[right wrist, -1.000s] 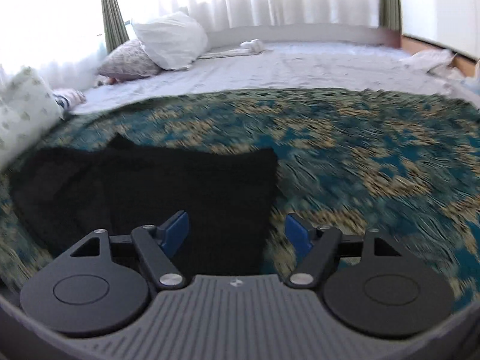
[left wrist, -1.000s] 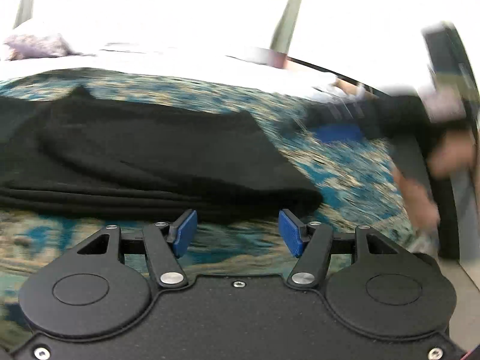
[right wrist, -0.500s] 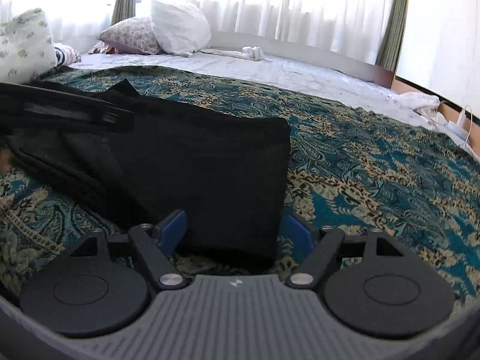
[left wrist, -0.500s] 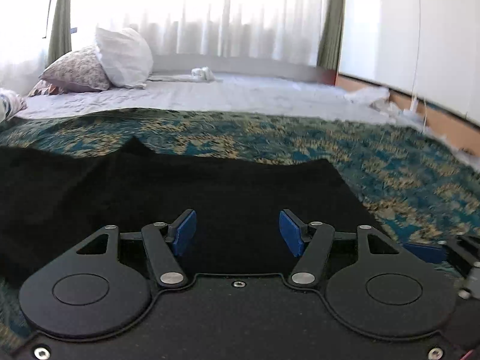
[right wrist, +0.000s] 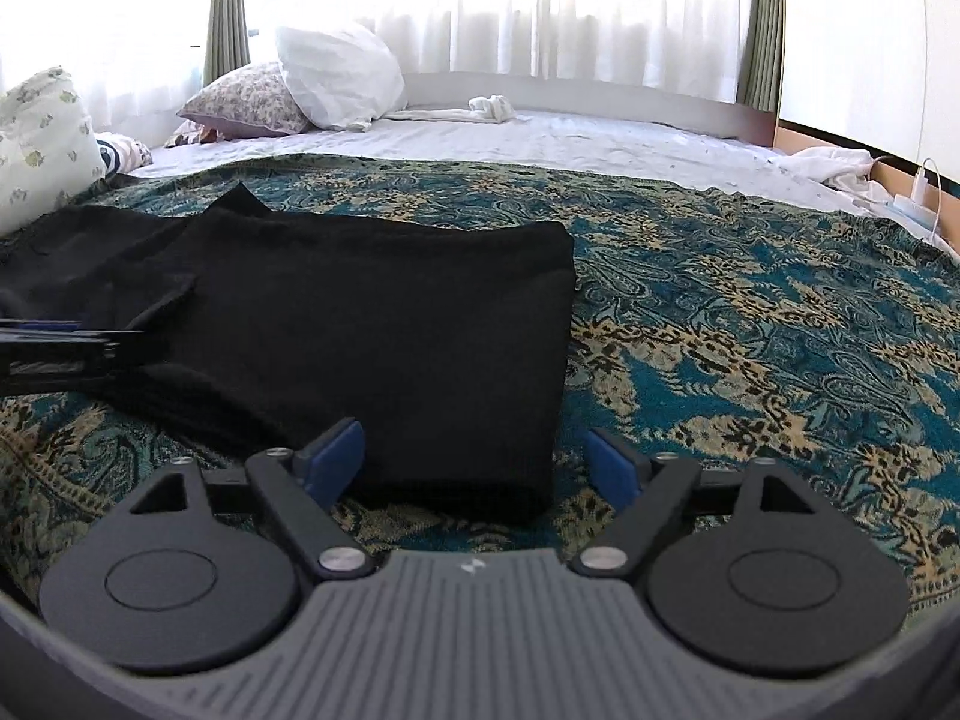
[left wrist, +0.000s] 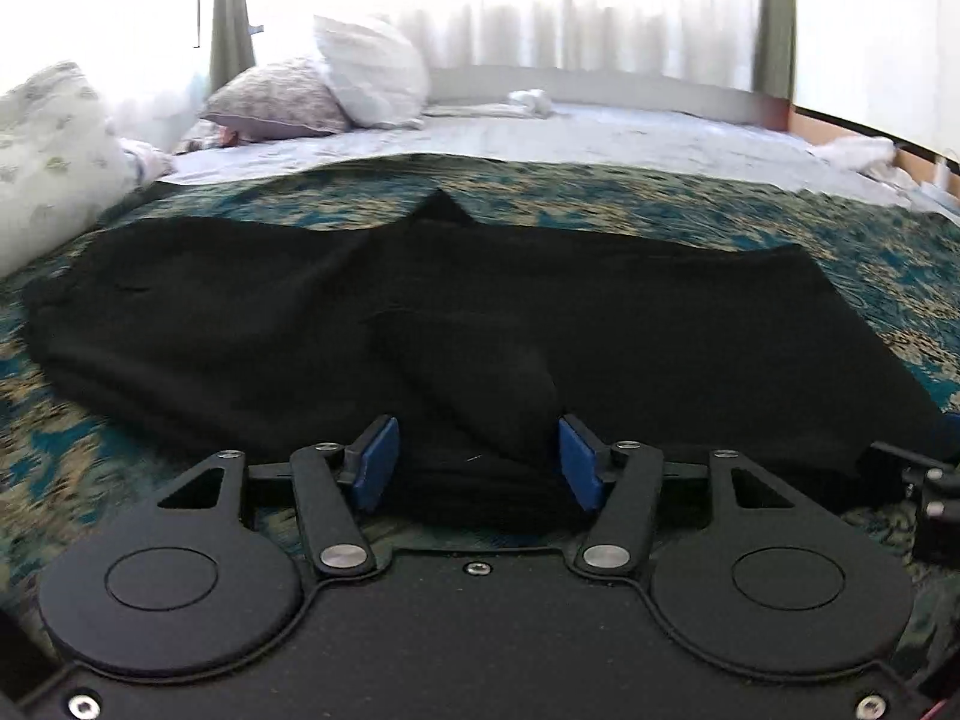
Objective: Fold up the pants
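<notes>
Nearest me, left gripper [left wrist: 477,463]: blue pads spread, a raised fold of the black pants [left wrist: 420,324] sitting between them at the near hem, but I see a gap at each pad, so I read it as spread around the cloth, not pinching. Right gripper [right wrist: 477,461]: jaws have just been opening wider; the near right corner of the pants [right wrist: 384,330] lies between the pads, closer to the left pad, clear of the right one; nothing clamped. In the right view the left gripper [right wrist: 36,330] shows at the frame's left edge, low over the cloth's near edge. Pants lie flat on the teal paisley bedspread [right wrist: 750,330], long axis running left to right, near edge thick with stacked layers, a small point of fabric sticking up at the far edge. My read: legs already laid one on the other, so the lengthwise fold looks done; the end-to-end folds that make a compact bundle are left. Both grippers seem placed to take the near edge for that. Beyond the spread: pale sheet [right wrist: 570,132], floral pillow [right wrist: 246,99], white pillow [right wrist: 342,75], bunched white cloth [right wrist: 492,107], bright curtains [right wrist: 600,6].
</notes>
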A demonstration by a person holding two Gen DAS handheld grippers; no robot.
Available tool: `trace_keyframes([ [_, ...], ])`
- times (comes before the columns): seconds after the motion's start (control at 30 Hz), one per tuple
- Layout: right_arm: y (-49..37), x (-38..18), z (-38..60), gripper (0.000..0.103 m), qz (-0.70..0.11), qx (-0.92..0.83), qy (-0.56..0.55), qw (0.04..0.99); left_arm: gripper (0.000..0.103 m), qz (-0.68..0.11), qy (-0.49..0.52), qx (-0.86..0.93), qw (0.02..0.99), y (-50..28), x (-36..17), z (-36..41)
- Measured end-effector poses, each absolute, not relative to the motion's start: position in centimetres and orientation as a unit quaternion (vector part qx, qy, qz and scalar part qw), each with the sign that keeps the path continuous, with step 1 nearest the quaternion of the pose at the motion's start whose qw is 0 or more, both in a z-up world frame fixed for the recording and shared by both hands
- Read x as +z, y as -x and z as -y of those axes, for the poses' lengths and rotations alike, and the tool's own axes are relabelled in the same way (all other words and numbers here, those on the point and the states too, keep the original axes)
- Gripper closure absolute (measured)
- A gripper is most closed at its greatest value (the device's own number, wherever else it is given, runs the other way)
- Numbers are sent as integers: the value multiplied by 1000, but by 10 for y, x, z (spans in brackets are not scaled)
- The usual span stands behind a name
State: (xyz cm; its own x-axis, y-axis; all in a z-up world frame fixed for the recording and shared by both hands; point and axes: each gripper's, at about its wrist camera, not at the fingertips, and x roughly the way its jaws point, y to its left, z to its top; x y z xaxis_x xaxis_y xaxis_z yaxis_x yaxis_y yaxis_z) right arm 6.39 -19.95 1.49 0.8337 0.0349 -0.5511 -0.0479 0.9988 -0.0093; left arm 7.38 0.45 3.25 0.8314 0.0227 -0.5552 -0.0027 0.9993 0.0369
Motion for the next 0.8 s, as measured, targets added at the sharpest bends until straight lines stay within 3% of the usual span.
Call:
trace_keyframes([
  [0.37, -58, 15, 195, 13, -280, 20, 29, 959, 45, -293, -26, 92, 951, -48, 39, -32],
  [0.63, -57, 15, 194, 13, -277, 14, 25, 960, 45, -228, -6, 23, 973, -38, 64, -17],
  [0.8, -50, 16, 193, 12, -267, 14, 36, 963, 48, -238, -17, 25, 971, -55, 55, -10],
])
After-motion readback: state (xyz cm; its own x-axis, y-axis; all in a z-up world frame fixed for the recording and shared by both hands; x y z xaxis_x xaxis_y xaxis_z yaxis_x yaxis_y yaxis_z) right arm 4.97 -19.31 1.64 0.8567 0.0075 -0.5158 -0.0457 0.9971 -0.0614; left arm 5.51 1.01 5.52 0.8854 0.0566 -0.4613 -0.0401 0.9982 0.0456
